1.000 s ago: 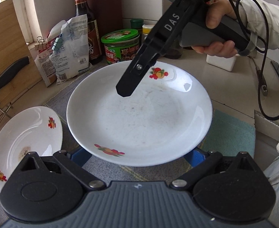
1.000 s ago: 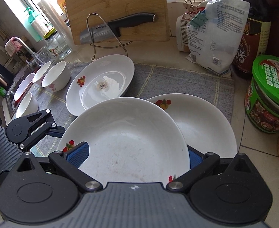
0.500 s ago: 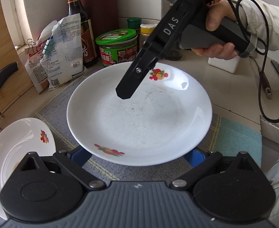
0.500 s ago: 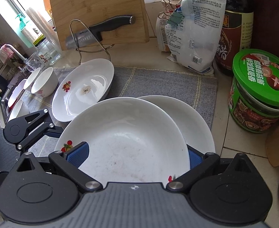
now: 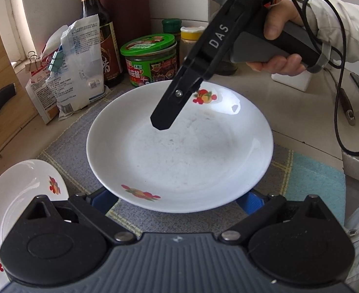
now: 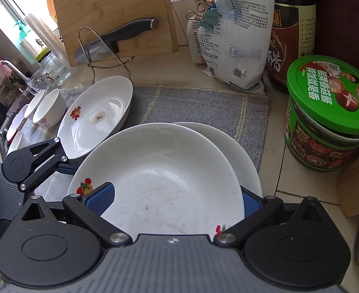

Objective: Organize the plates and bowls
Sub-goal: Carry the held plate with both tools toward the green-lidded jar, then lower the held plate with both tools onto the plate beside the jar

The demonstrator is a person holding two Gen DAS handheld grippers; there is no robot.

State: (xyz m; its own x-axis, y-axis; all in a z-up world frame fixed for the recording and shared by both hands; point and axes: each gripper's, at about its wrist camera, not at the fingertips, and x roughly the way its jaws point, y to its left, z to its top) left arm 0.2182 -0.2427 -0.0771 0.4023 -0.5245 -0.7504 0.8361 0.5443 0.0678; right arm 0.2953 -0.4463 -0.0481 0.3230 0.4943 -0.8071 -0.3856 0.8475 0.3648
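Note:
A large white plate (image 5: 179, 151) with fruit decals spans both wrist views and hangs just above the grey mat (image 6: 191, 105). My left gripper (image 5: 177, 199) is open, both blue pads tucked under the plate's near rim. My right gripper (image 6: 175, 200) is open too. Its left pad lies over the plate's (image 6: 160, 183) inside, its right pad behind the rim. One right finger (image 5: 166, 117) hovers above the dish. A second plate (image 6: 243, 151) lies partly beneath it. A third plate (image 6: 99, 117) sits left on the mat, beside small white bowls (image 6: 48, 107).
A green-lidded jar (image 6: 326, 112), a dark sauce bottle (image 6: 291, 24) and a clipped bag (image 6: 235, 36) crowd the right back. A cutting board (image 6: 113, 17) with a knife (image 6: 121, 36) on a wire rack stands behind the plates. A hand (image 5: 282, 58) holds the right gripper.
Both grippers and the large plate have shifted right, toward the jar. The plate covers more of the one beneath, hiding its decal. The third plate has slid leftwards in both views.

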